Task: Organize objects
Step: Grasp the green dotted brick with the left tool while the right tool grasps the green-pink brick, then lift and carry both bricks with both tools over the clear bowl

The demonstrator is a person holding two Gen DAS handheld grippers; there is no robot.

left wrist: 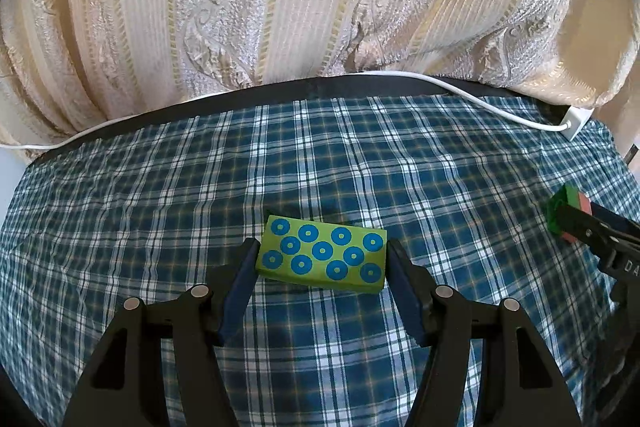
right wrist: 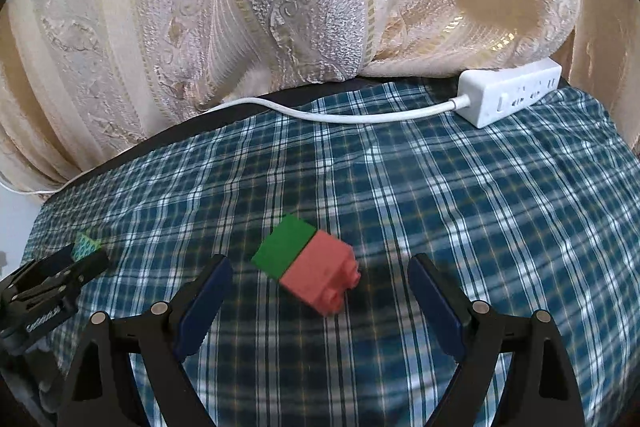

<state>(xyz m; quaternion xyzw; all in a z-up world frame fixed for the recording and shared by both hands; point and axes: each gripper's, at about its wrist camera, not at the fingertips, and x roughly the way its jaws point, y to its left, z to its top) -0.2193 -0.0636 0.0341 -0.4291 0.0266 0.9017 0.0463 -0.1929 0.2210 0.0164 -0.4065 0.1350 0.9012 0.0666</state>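
The green block with blue rings (left wrist: 322,254) sits between the two blue pads of the left gripper (left wrist: 322,259), low in the centre of the left wrist view. The pad tips (left wrist: 248,259) stand at each short end of the block, touching or nearly touching it; whether they truly press on it I cannot tell. The block lies flat on the blue plaid cloth (left wrist: 160,187), its ringed face up, tilted slightly clockwise in the frame.

In the right wrist view the right gripper (right wrist: 320,271) has its jaws spread wide, the blue pads (right wrist: 208,287) well apart from anything and gripping nothing. Between them, a little left of centre, lies a joined pair of toy bricks: the green brick (right wrist: 284,247) at upper left, the pink brick (right wrist: 320,277) at lower right, the pink one's studs pointing to the lower right. The pair rests on its side on the cloth, clear of both pads.

At the far right edge of the left wrist view the right gripper (left wrist: 592,227) shows again, with the brick pair just beyond its tip. At the lower left of the right wrist view the left gripper (right wrist: 80,259) appears, a corner of the ringed block showing between its fingers.

Outward from there, a white power strip (right wrist: 510,95) lies at the upper right of the cloth, its white cable (right wrist: 340,115) running leftward along the cloth's far edge. Behind it hangs a cream curtain (right wrist: 260,7) with floral stripes, filling the top of both views.
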